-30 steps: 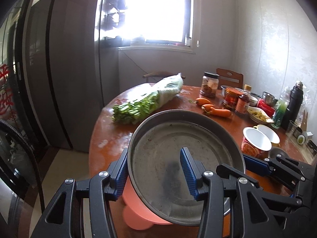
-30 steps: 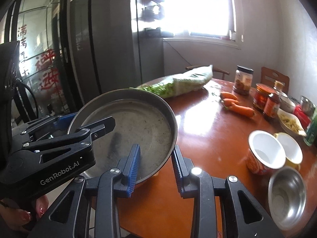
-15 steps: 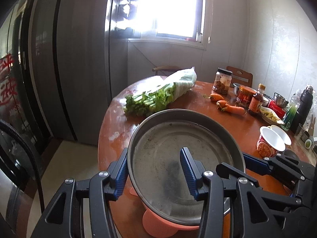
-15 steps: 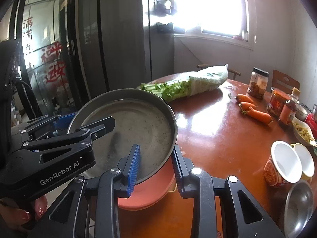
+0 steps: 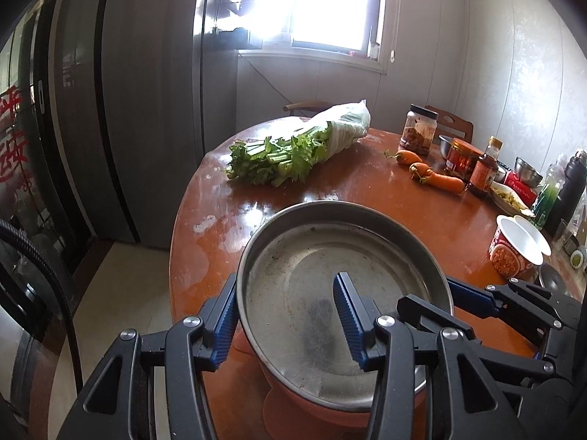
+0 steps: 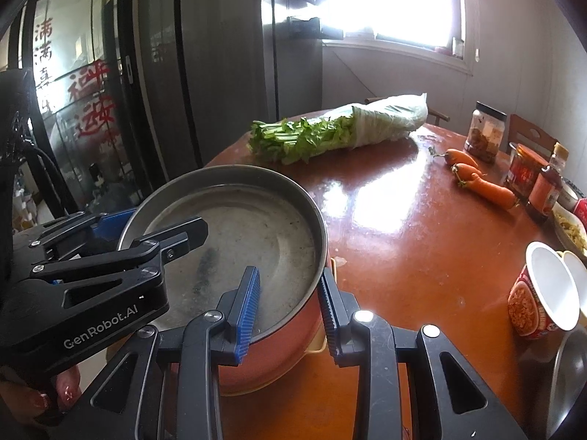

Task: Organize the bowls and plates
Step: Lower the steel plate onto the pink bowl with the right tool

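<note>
Pan: steel pan (image 5: 341,286) sits in the orange bowl (image 6: 279,352), straddled at its rim by both grippers.
Left gripper: left gripper (image 5: 286,324) part open, one blue finger outside the pan's near-left wall, the other over its floor; whether the pads press I cannot tell.
Right gripper: right gripper (image 6: 288,311) part open across the rim's right side, one finger inside the pan, one outside by the bowl.
Beyond: celery (image 5: 290,154) and carrots (image 5: 433,176) well ahead on the table (image 6: 403,227).
</note>
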Available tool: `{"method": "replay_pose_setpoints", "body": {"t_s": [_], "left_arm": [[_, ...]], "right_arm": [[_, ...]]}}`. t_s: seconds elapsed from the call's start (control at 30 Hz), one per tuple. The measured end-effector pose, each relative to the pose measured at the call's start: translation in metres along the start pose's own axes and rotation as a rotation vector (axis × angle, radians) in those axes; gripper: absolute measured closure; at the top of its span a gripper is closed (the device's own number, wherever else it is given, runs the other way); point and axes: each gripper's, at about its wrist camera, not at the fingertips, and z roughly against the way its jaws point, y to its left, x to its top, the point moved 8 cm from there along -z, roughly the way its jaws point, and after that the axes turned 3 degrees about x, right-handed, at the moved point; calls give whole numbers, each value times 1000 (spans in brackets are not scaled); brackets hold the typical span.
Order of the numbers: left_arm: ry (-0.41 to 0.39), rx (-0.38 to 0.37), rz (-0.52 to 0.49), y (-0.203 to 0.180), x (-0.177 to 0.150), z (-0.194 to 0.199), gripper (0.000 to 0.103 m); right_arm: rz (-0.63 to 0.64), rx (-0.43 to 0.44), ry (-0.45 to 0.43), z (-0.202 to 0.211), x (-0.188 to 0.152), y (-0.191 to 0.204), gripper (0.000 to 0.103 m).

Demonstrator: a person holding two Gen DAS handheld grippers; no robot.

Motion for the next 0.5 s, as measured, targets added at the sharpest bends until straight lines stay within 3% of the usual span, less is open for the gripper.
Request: {"method": "replay_pose_setpoints", "body": {"t_s": [0.5], "left_arm": [[17, 13, -10, -2, -6, -8, 53]], "right_arm": [[3, -2, 16, -7, -7, -2, 69]]}}
